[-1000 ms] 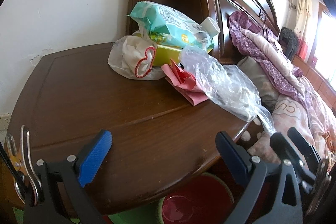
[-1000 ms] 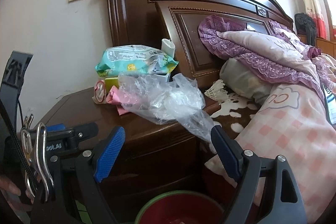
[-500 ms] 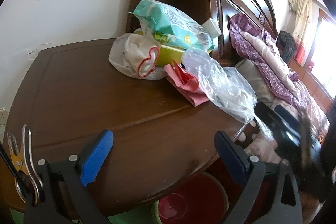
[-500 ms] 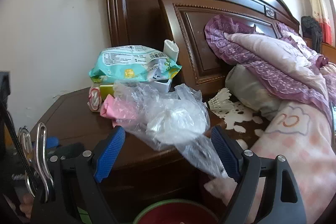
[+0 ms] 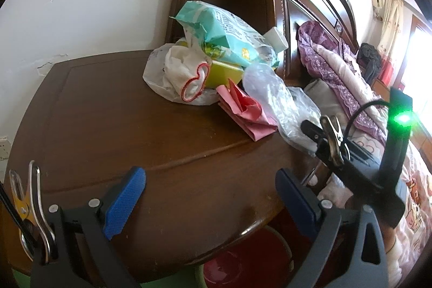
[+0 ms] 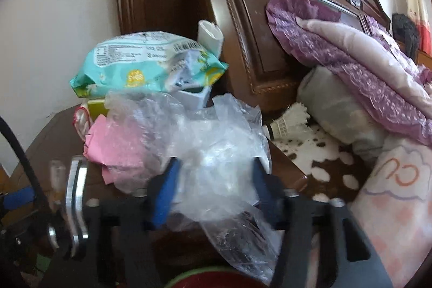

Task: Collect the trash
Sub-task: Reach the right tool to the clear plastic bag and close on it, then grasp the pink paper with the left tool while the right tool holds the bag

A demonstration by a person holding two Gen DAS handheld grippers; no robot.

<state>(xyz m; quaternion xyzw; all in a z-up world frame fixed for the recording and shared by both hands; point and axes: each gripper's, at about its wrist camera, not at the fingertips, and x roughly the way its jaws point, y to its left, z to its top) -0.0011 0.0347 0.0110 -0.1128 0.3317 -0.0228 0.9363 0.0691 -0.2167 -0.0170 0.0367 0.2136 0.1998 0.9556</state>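
Left wrist view: our left hand-held gripper [image 5: 210,203] stands wide, with nothing between its blue pads, over the near edge of the surface [image 5: 113,120]. Ahead of it and to its right lies the clear plastic bag [image 5: 272,96], touching a pink paper [image 5: 243,109]. The right hand-held gripper [image 5: 321,136] reaches the bag's near end from the right. Below the surface edge, just under the left hand-held gripper, sits a red bin [image 5: 237,263].

Right wrist view: the right hand-held gripper [image 6: 213,188] is closing, at a narrow setting, and the plastic bag [image 6: 210,142] bulges between its pads [image 6: 164,188]. We cannot tell whether the pads already press on the film. A tail of the bag hangs below the hand-held gripper toward the bin [image 6: 216,280].

Handling, as we judge it: the bag is very light, soft and slippery, and it collapses under pressure. We take hold of the bunched middle, not a single loose layer, so the film does not slide out. The pink paper [image 6: 116,142] lies against it, left of the hand-held gripper, and may drag along.
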